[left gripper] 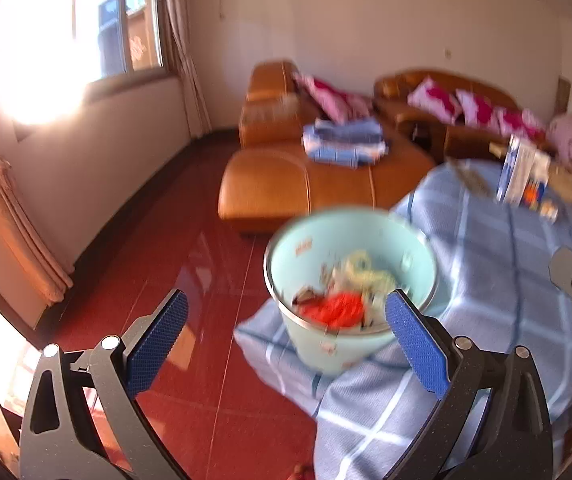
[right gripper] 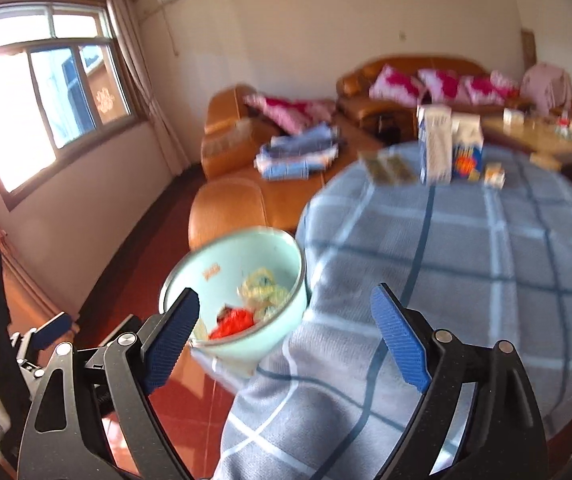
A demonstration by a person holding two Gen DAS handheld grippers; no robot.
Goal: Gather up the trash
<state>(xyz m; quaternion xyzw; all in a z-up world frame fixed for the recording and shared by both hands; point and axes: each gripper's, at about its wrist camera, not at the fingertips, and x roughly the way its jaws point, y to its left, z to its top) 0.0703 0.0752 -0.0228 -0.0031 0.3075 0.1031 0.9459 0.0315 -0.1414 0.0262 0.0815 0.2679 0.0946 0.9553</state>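
Note:
A pale green waste bin point(left gripper: 350, 276) stands on the red floor beside the round table, against the hanging cloth. Inside it lie a red crumpled piece point(left gripper: 336, 310) and pale yellowish scraps. In the right wrist view the same bin point(right gripper: 241, 292) sits at lower centre left. My left gripper point(left gripper: 286, 336) is open, above and in front of the bin, nothing between its blue pads. My right gripper point(right gripper: 286, 332) is open too and holds nothing; it hangs over the table's edge next to the bin. Cartons point(right gripper: 450, 148) stand on the far side of the table.
A round table with a blue checked cloth point(right gripper: 466, 248) fills the right side. Orange leather sofas point(left gripper: 306, 176) with pink cushions and folded blue cloth stand behind. A low wooden table point(right gripper: 542, 136) with small items is at far right. Red tiled floor point(left gripper: 189, 264) lies to the left.

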